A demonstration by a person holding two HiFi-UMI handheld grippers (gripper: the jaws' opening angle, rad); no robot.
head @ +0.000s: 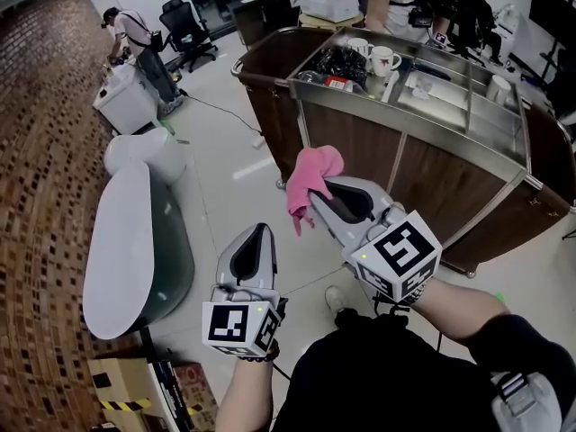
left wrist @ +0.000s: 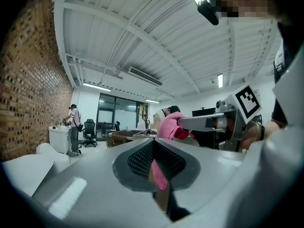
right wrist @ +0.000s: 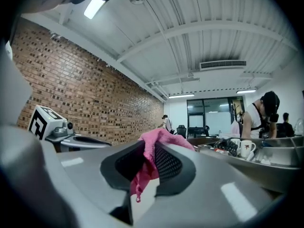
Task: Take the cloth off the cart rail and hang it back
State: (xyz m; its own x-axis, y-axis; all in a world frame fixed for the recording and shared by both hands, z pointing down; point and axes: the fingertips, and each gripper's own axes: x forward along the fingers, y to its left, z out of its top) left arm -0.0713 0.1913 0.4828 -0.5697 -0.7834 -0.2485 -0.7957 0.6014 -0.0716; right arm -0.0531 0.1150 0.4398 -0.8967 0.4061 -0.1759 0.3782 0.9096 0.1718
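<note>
Left gripper (head: 259, 237), grey 2-jaw claw with marker cube: jaws together, nothing in them. Right gripper (head: 326, 192), same make: clamped on 1 crumpled pink cloth (head: 306, 174), which hangs in the air short of the cart (touching nothing else). Wood-panelled service cart with steel top (head: 432, 178): steel rail (head: 409, 131) along its near edge, no cloth on it. Step judged: cloth off, re-hanging in hand. Next move calls for carrying the cloth over the rail, draping it evenly, then opening the jaws.
</note>
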